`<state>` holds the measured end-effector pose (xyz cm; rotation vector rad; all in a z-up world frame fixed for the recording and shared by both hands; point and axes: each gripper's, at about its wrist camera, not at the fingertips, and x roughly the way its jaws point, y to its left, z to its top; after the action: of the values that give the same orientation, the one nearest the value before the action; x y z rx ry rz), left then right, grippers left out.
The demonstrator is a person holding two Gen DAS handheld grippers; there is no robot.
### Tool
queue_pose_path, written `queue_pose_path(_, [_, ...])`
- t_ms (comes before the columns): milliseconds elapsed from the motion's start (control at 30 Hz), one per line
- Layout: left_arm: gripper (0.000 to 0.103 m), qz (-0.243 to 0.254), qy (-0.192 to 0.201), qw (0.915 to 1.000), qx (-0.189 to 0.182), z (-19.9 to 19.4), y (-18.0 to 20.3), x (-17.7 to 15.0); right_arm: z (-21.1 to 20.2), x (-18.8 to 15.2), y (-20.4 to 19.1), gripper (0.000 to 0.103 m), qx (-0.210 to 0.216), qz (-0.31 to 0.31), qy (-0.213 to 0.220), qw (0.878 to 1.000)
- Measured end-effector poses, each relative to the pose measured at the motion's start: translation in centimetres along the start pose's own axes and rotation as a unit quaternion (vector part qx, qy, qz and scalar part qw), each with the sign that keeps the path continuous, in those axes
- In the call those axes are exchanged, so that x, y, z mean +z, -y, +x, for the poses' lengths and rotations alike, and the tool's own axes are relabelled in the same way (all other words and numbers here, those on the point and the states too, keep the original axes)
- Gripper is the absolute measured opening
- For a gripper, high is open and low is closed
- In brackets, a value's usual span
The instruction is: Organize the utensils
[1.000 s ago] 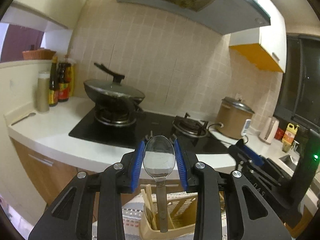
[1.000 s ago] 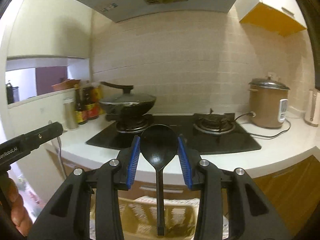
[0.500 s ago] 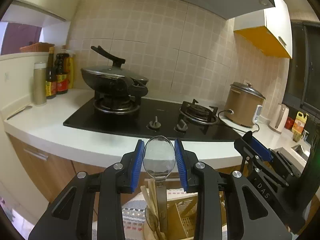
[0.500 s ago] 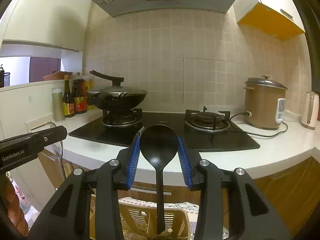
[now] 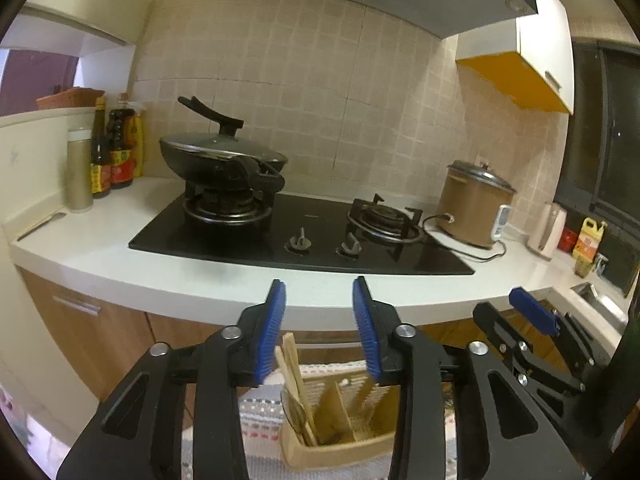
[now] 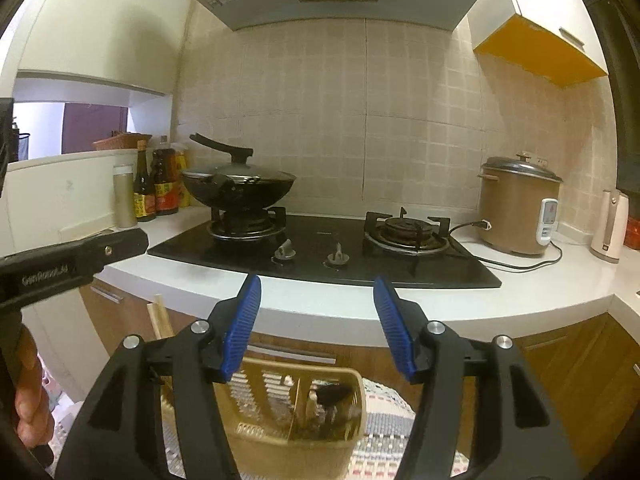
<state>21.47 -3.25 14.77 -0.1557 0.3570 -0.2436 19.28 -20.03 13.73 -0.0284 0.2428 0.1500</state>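
A beige slotted utensil holder (image 5: 340, 436) stands on a striped mat below both grippers; it also shows in the right wrist view (image 6: 296, 412). Wooden chopsticks (image 5: 294, 376) stick up from its left compartment. A dark spoon head (image 6: 334, 394) lies inside it in the right wrist view. My left gripper (image 5: 319, 330) is open and empty above the holder. My right gripper (image 6: 316, 326) is open and empty above it. The right gripper shows at the right of the left wrist view (image 5: 532, 316).
A white counter (image 5: 100, 248) carries a black gas hob (image 5: 304, 236), a lidded wok (image 5: 222, 160), sauce bottles (image 5: 116, 148) and a brown rice cooker (image 5: 476, 208). Wooden cabinet fronts (image 6: 576, 364) lie under the counter. The left gripper's body (image 6: 68, 264) shows in the right wrist view.
Both grippers have opened. The metal spoon has left the left gripper and the black spoon has left the right gripper; both are down in the holder.
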Motion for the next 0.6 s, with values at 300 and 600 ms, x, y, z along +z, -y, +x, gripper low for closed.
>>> queue_pose_path(300, [0.049, -0.002, 0.020, 0.9998, -0.001, -6.9, 0.2, -1.2, -7.3, -0.8, -0.3, 0.058, 0.009, 0.000, -0.006, 1.000])
queue_pose_path(600, [0.068, 0.034, 0.034, 0.9987, 0.018, -13.1, 0.8, -6.2, -12.5, -5.3, -0.9, 0.069, -0.003, 0.009, -0.025, 1.000])
